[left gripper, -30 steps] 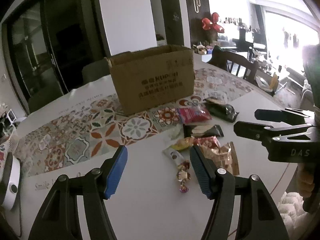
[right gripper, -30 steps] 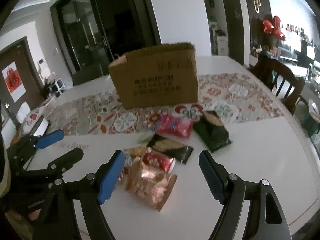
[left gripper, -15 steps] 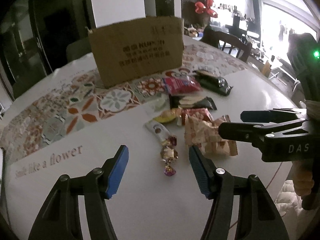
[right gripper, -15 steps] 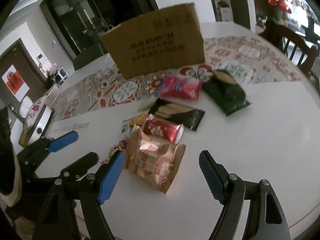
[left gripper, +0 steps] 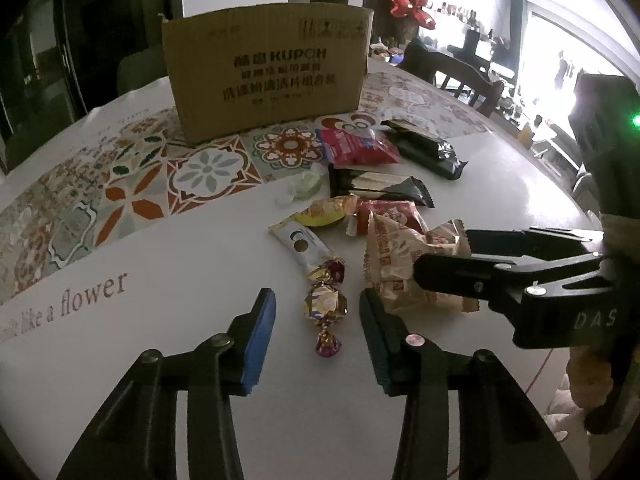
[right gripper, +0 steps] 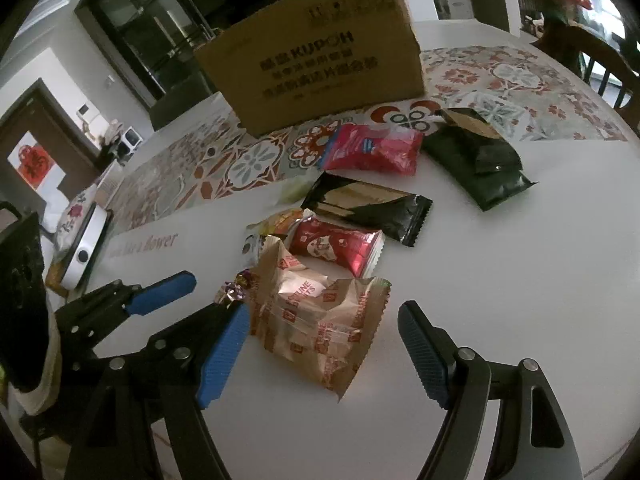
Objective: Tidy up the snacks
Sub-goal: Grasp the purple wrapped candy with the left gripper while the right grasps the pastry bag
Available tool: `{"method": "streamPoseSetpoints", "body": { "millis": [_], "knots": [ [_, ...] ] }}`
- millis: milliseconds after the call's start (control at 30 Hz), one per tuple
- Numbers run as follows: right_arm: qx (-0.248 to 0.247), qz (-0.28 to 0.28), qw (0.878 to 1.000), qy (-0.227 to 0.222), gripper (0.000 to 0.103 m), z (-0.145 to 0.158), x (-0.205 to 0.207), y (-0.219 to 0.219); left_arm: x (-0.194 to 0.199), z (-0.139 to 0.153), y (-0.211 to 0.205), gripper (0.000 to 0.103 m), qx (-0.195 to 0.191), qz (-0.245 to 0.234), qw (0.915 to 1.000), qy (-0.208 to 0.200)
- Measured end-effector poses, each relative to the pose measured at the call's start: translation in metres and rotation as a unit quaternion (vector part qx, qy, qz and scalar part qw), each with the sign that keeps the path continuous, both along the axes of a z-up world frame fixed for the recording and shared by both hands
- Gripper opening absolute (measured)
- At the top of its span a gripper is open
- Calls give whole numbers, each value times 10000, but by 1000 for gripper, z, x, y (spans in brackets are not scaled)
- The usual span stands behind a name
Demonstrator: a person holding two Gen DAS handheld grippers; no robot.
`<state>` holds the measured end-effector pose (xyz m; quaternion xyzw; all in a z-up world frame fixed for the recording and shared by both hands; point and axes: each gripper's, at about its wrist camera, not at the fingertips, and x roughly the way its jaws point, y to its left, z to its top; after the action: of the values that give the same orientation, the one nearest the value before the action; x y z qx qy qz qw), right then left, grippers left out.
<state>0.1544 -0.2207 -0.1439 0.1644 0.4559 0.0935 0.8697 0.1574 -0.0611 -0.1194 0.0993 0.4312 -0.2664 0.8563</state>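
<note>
The left gripper (left gripper: 316, 336) hangs just above the white surface (left gripper: 168, 320) with its jaws spread apart, holding nothing. A gold foil candy (left gripper: 325, 305) lies on the surface between its blue pads (left gripper: 260, 340), touching neither.

The right gripper (right gripper: 320, 354) is likewise spread wide and empty. Its pads flank a tan biscuit bag (right gripper: 320, 320), which lies flat on the surface; whether the left pad touches the bag edge cannot be told.

Beyond the bag, the remaining snacks lie in a loose cluster:
- a red packet (right gripper: 336, 246), just behind the tan biscuit bag;
- a black wafer bar (right gripper: 368, 206), farther back;
- a pink pouch (right gripper: 374, 150), on the edge of the patterned runner (right gripper: 256, 160);
- a dark green pouch (right gripper: 478, 160), to the right of the pink pouch;
- a white sachet (left gripper: 298, 242) and a yellow candy (left gripper: 322, 212), left of the red packet.

A cardboard box (right gripper: 316, 52) stands upright on the runner behind the cluster, its printed face toward the cameras.
</note>
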Motion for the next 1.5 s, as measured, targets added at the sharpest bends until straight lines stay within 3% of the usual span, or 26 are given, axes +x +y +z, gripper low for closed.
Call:
{"method": "streamPoseSetpoints", "body": {
  "millis": [333,400,700,1100,1500],
  "knots": [
    [-49,69,10000,4,76,-6,6,6,7,-9,0,23,-216,-8,9994,288],
    [-89,94,9999,-4,66,-6,6,8,7,-9,1,23,-256,4,9992,308],
    [-245,260,9993,-88,49,-4,4,15,4,-5,1,22,-311,3,9992,260],
    [-268,197,9990,-311,45,8,-7,11,-5,20,3,22,-386,227,9990,-62],
    [-294,65,9966,-767,45,40,-14,0,-4,61,-2,22,-530,401,9966,-495]
  ]
}}
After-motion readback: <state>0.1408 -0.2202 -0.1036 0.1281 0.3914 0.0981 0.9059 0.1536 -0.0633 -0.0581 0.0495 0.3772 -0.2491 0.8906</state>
